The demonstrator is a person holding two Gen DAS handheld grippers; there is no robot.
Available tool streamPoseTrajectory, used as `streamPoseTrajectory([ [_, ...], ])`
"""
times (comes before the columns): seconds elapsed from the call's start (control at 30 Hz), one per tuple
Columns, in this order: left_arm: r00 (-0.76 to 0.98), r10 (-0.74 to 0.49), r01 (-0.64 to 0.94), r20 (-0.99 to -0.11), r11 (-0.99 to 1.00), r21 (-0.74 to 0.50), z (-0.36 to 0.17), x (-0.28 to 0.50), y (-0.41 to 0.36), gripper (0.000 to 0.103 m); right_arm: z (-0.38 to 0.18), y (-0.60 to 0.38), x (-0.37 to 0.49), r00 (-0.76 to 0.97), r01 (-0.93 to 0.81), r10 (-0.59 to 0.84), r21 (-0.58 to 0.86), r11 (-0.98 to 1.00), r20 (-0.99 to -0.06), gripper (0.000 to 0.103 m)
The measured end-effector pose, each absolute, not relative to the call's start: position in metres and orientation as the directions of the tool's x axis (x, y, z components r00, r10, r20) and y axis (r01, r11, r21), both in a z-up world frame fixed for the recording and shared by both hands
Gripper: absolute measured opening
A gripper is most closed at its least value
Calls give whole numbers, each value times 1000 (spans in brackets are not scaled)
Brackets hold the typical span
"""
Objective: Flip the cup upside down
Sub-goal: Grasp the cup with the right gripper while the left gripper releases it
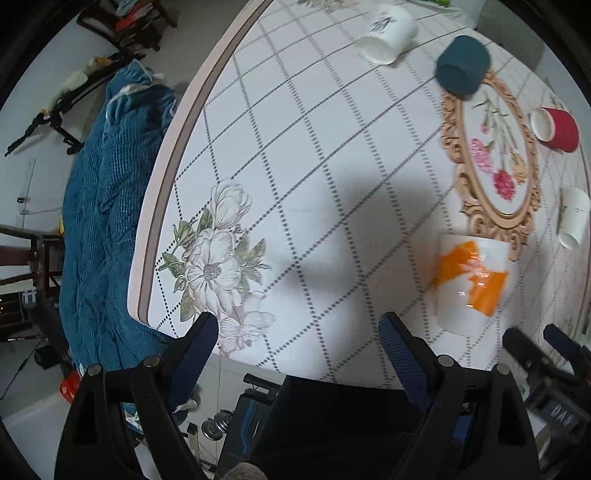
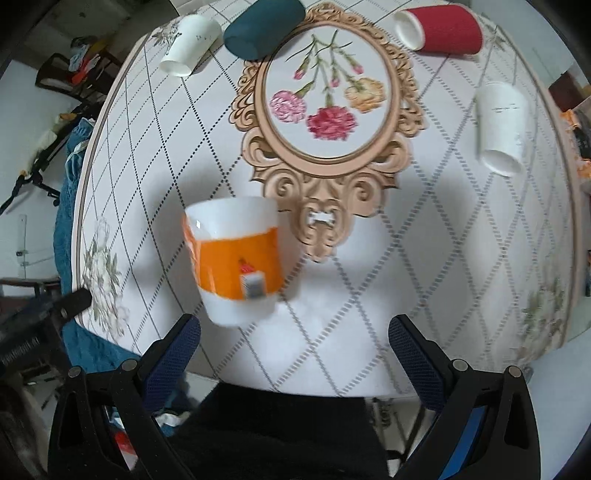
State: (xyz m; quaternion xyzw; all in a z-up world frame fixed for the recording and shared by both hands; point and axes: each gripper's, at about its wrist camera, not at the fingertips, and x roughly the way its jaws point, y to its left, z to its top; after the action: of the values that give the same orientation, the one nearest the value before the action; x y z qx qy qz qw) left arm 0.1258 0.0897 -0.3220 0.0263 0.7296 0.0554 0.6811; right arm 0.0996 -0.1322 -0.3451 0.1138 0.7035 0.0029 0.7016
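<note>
Here, the round table carries everything, its gold-framed flower print at centre. The white-and-orange cup stands upright, mouth up, just beside the frame's lower tip, on its left. Four other cups lie on their sides beyond and to either side of the frame: teal, red, two white.

Risk, as I judge it: a glossy, tapered wall could slip from the pads mid-turn, and the cup sits toward the near table edge, so a fumble may send it off.

Right gripper: fingers spread wide, holding nothing, short of the cup. Left gripper: likewise wide apart, empty, cup off to its right.
</note>
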Motion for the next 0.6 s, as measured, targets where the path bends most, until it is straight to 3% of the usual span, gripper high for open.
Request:
streamPoseTrajectory([
  [0.33, -132, 78, -6, -988, 997, 79, -354, 133, 104, 89, -376, -105, 129, -23, 236, 201, 190, 953, -979, 80],
  [0.6, -131, 75, 7, -988, 997, 75, -363, 140, 104, 89, -353, -93, 137, -32, 113, 139, 134, 984, -990, 80],
])
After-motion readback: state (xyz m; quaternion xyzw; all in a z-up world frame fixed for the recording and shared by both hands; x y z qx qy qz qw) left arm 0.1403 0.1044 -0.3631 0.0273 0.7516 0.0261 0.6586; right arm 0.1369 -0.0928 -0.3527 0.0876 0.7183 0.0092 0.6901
